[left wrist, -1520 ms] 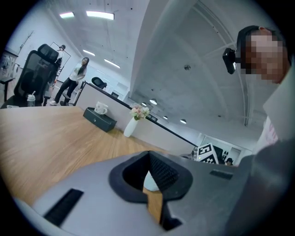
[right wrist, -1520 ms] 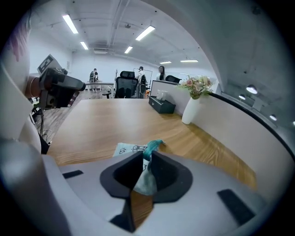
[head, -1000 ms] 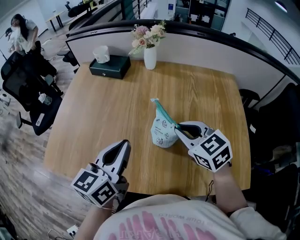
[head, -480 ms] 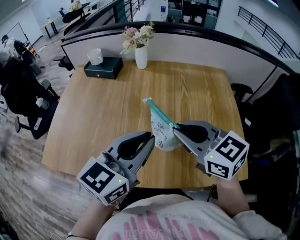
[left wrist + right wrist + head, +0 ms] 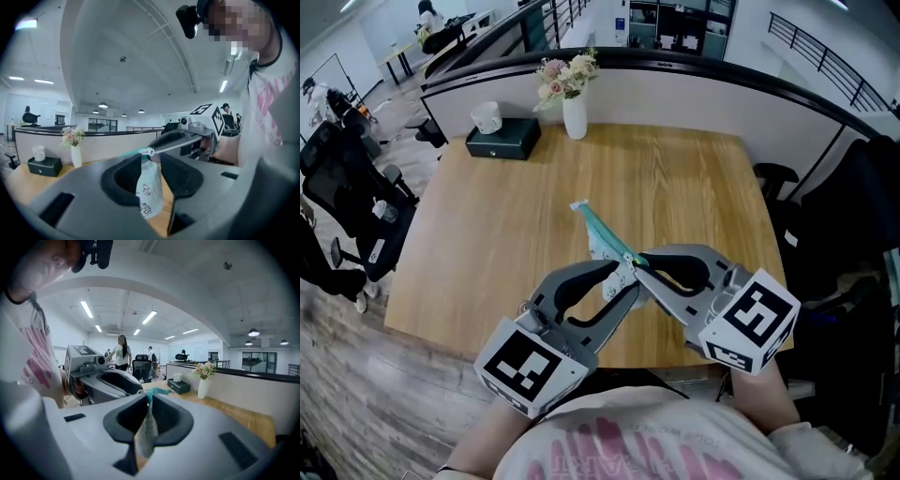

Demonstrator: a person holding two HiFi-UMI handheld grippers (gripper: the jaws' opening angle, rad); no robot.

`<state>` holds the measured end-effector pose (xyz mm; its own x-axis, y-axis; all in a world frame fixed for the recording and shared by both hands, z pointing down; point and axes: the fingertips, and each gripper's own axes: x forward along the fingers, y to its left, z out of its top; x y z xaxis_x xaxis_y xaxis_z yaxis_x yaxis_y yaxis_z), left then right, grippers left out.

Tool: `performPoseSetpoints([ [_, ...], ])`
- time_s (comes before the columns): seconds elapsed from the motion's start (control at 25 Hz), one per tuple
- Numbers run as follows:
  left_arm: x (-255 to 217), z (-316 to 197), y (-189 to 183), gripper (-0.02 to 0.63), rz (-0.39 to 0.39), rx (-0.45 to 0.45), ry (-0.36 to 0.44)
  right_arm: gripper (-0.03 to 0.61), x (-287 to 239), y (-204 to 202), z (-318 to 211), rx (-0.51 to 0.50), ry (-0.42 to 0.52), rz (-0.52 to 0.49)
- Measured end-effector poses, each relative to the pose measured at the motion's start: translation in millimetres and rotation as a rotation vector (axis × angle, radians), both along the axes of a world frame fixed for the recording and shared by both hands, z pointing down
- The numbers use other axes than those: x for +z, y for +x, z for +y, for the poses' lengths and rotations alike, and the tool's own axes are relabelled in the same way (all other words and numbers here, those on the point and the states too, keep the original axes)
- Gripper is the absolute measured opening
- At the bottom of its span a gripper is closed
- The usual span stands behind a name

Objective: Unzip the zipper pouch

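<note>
Left gripper view: jaws of the left gripper (image 5: 148, 157) are opening around the hanging zipper pouch (image 5: 149, 190), having come in from well apart. The right gripper (image 5: 149, 402) is pinching its top edge, well short of the vase (image 5: 574, 115).

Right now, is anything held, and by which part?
The right gripper pinches the zipper pouch at its top edge, by the teal zipper. The left gripper is opening its jaws around the pouch without pressing it.

My right hand-held gripper (image 5: 149, 399) pinches the pouch (image 5: 149, 437)
My jaws press on the pale pouch just under its teal zipper (image 5: 154, 392); it hangs between them over the bench (image 5: 243, 416), a vase (image 5: 203, 387) beyond.
</note>
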<state>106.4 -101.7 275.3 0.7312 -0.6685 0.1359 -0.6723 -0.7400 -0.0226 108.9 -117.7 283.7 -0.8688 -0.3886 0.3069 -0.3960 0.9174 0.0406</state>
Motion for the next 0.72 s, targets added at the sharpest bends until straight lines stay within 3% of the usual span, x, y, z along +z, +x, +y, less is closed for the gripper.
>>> performPoseSetpoints([
  [0.2, 3.3, 6.2, -1.5, 0.135, -0.098, -0.034, 0.057, 0.034, -2.3, 1.9, 8.5, -0.017, 0.035, 0.051],
  [0.4, -0.3, 9.8, -2.0, 0.130, -0.093, -0.062, 0.074, 0.034, -5.8, -1.2, 15.3, -0.038, 0.043, 0.058],
  [0.6, -0.1, 8.2, -7.3, 0.126, -0.164, -0.093, 0.118, 0.034, -3.7, -4.0, 17.1, -0.055, 0.047, 0.086],
  [0.72, -1.4, 5.9, -10.9, 0.118, -0.163, -0.107, 0.127, 0.034, -1.5, -6.3, 16.7, -0.058, 0.053, 0.102],
])
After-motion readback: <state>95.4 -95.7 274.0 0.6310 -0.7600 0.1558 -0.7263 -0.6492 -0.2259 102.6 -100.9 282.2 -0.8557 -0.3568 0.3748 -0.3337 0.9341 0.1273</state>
